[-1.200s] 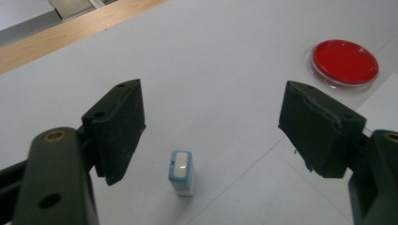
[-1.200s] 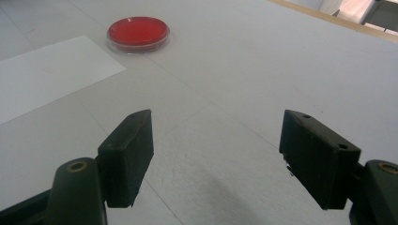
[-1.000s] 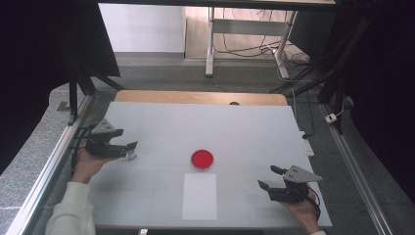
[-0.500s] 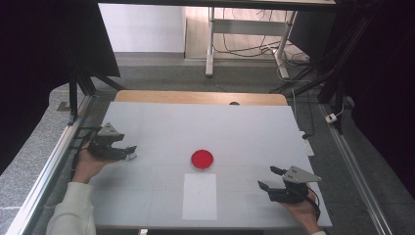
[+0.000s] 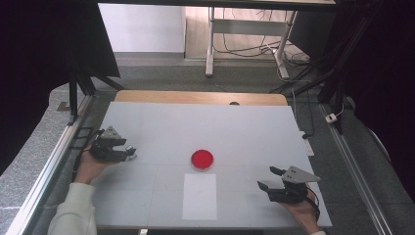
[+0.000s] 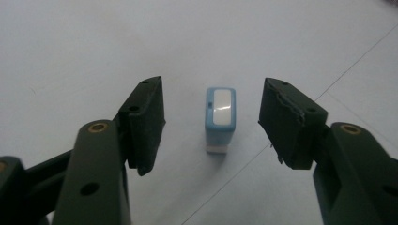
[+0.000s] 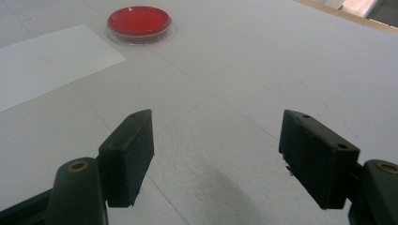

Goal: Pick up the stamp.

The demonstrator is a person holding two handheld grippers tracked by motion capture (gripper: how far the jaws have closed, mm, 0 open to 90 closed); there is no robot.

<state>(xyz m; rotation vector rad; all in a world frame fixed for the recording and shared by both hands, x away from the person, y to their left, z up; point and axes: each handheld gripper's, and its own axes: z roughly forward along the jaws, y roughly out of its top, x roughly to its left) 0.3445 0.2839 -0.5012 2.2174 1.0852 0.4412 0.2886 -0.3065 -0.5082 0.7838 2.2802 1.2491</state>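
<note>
A small light-blue block with a white top (image 6: 220, 115) stands upright on the white table (image 5: 254, 132). My left gripper (image 6: 213, 110) is lowered around it, one jaw on each side with a gap left on both. Its jaws have just been closing and stand open, touching nothing. From above, the left gripper (image 5: 128, 152) is at the table's left side and the block (image 5: 131, 148) shows at its tips. My right gripper (image 5: 265, 177) rests open and empty near the front right; its jaws (image 7: 216, 150) frame bare table.
A round red dish with a clear rim (image 5: 202, 159) (image 7: 139, 23) sits mid-table. A white paper sheet (image 5: 199, 196) (image 7: 47, 61) lies just in front of it. A wooden strip (image 5: 195, 97) edges the far side, and metal rails run along both sides.
The left gripper has sunk a little toward the table and its jaws have narrowed around the blue block. The right gripper, dish and paper have not moved.
</note>
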